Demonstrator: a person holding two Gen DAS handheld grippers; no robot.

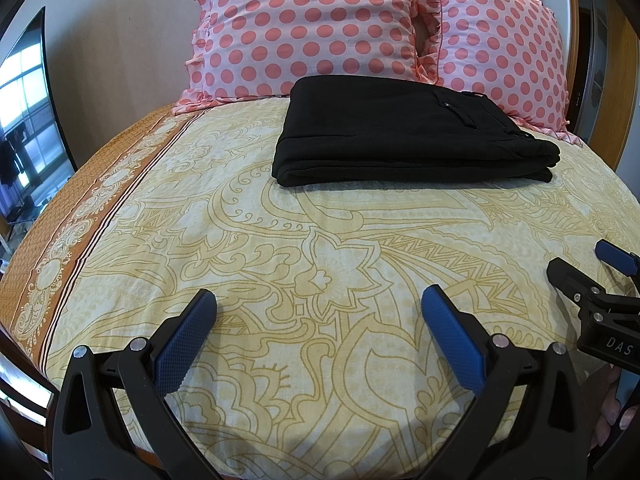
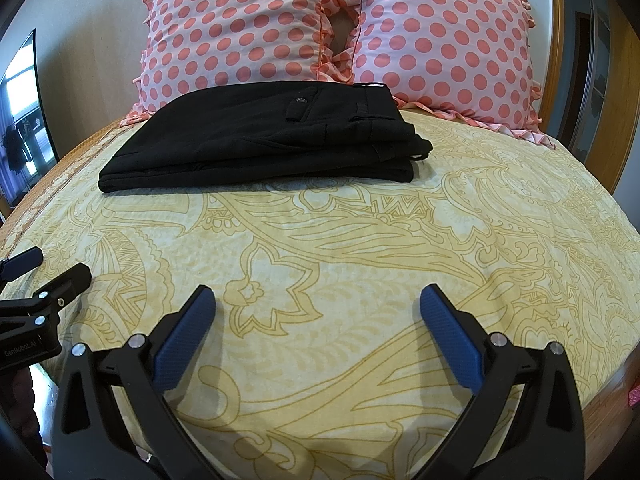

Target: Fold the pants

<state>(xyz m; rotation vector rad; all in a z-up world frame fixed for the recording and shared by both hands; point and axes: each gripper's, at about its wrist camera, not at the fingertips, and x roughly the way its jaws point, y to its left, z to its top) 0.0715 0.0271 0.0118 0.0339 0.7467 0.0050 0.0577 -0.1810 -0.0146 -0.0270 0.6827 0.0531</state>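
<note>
Black pants [image 1: 408,136] lie folded in a flat stack on the bed, just in front of the pillows; in the right wrist view the pants [image 2: 264,140] show a buttoned back pocket on top. My left gripper [image 1: 318,300] hovers open over the bedsheet, well short of the pants, with nothing between its blue pads. My right gripper [image 2: 318,300] is open too, equally far back and holding nothing. Each gripper shows at the edge of the other's view: the right gripper [image 1: 584,266] and the left gripper [image 2: 52,266].
The bed carries a yellow patterned sheet [image 1: 320,240] with an orange border [image 1: 60,248] on the left. Two pink polka-dot pillows [image 1: 304,24] [image 1: 500,48] lean against the wall. A dark screen [image 1: 24,120] stands left. A wooden door frame [image 2: 560,60] is at right.
</note>
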